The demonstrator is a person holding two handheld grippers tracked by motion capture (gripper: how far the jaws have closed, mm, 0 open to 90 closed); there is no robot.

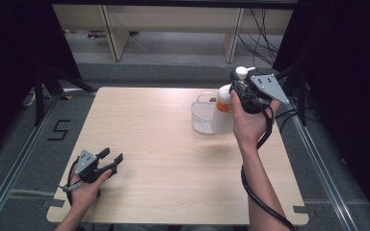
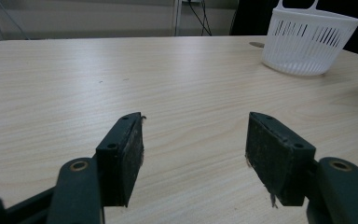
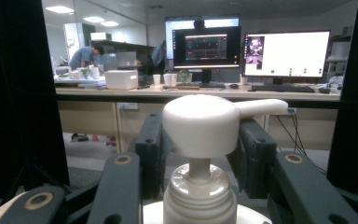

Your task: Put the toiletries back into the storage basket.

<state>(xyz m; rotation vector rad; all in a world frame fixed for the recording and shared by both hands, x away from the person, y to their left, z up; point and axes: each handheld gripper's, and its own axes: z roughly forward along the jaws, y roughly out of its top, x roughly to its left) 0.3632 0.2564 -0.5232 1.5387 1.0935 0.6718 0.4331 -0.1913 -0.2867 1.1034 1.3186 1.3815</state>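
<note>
A white pump bottle (image 1: 223,109) with an orange label hangs upright just right of a white slotted basket (image 1: 201,117), at the table's far right. My right gripper (image 1: 235,87) is shut on the bottle's neck, under the pump head. In the right gripper view the pump head (image 3: 200,125) sits between the two black jaws of the right gripper (image 3: 200,140), its spout pointing right. My left gripper (image 1: 112,157) rests low near the front left of the table, open with nothing in it. The left gripper view has the open left gripper (image 2: 195,140) over bare wood, with the basket (image 2: 307,46) far off.
The light wooden table (image 1: 164,159) has bare room across its middle and left. Beyond its far edge are shelving legs and cables on the floor. The right gripper view looks out at a desk with monitors and a person in the background.
</note>
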